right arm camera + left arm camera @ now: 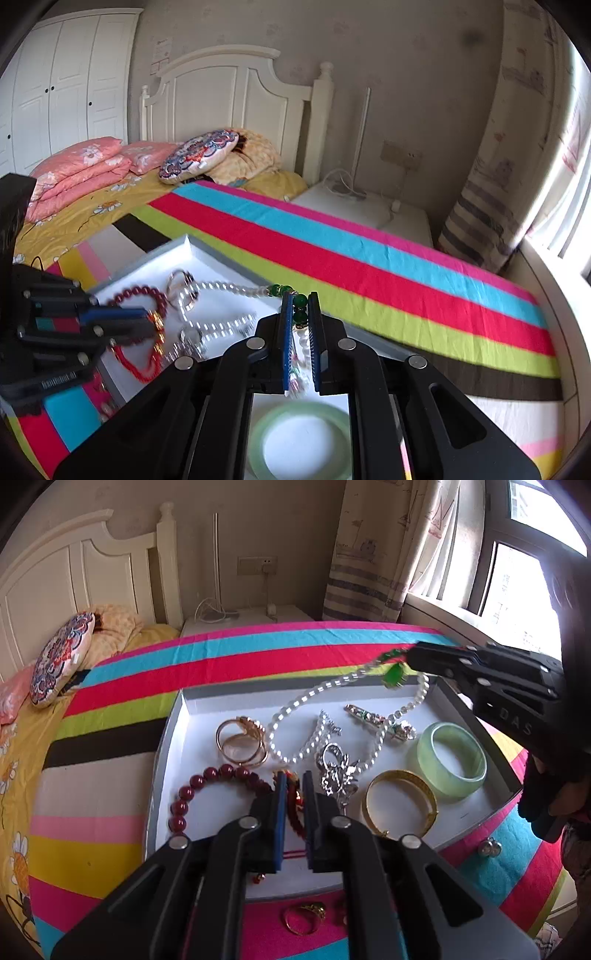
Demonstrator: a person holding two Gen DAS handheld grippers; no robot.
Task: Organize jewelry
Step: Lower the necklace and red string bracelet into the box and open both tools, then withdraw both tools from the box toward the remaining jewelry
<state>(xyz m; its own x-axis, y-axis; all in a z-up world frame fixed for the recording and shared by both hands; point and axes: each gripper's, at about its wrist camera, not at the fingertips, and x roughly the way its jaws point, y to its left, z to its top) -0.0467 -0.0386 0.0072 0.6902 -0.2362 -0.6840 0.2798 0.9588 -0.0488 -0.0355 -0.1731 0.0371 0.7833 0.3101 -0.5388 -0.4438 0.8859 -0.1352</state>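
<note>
A grey tray with a white lining lies on a striped cloth and holds the jewelry. At the tray's near edge my left gripper is shut on a red cord bracelet with gold beads; its loop hangs below the tips. A dark red bead bracelet lies just left of it. My right gripper is shut on the green beads of a pearl necklace. It holds that end over the tray's far right corner, a green pendant dangling.
In the tray lie gold rings, a silver brooch, a jewelled clip, a gold bangle and a pale green jade bangle. On the cloth outside sit a gold ring and a pearl earring. Pillows lie behind.
</note>
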